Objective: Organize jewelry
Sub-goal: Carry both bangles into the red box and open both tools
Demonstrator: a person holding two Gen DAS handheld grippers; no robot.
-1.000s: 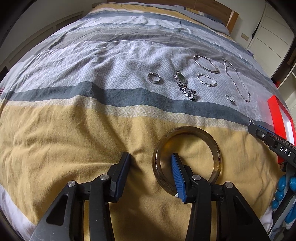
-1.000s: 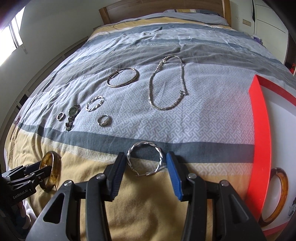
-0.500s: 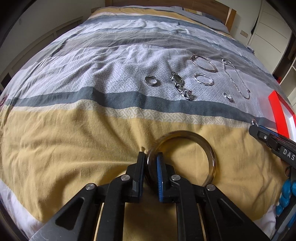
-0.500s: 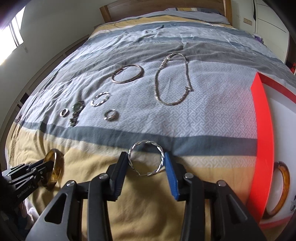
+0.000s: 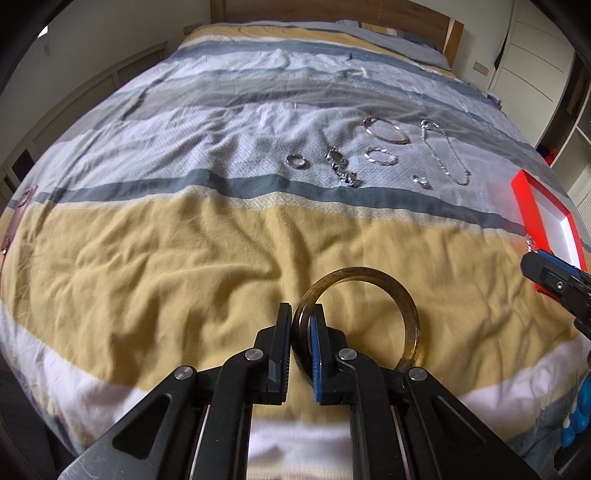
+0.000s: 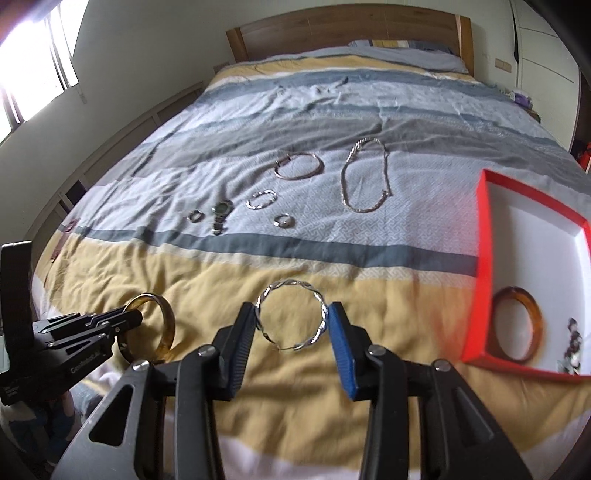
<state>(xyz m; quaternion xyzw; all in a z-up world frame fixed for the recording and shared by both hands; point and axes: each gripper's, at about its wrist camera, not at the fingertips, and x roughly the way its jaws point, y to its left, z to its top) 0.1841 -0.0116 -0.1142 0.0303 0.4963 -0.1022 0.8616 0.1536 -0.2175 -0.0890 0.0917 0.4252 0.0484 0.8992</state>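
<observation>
**Bed inventory: two bangles gripped, rest laid out**

Left gripper (image 5: pixel 300 325): fingers nearly closed, pinching the rim of an amber bangle (image 5: pixel 384 284) that stands tilted on the yellow band of the bedspread (image 5: pixel 147 258). From the right wrist view the same bangle (image 6: pixel 164 325) sits at the tips of that gripper (image 6: pixel 129 319).

Right gripper (image 6: pixel 291 325): fingers part open, one on each side of a twisted silver bangle (image 6: pixel 291 317), touching its outer edge; the bangle is over the yellow band.

Red tray (image 6: pixel 484 258): lies right of the right gripper, white inside. Holds a second amber bangle (image 6: pixel 517 323) and a dark beaded piece (image 6: pixel 572 343), partly cut off by the frame edge.

Beyond, past the dark grey stripe, on the pale patterned band, left to right:
- ring (image 6: pixel 195 216)
- watch (image 6: pixel 221 214)
- small twisted bracelet (image 6: pixel 261 199)
- second ring (image 6: pixel 283 220), nearer than the bracelet
- thin plain bangle (image 6: pixel 299 166), farther back
- chain necklace (image 6: pixel 365 177), looped, well apart from the tray

Far end: pillow (image 6: pixel 406 55) against wooden headboard (image 6: pixel 332 29).
</observation>
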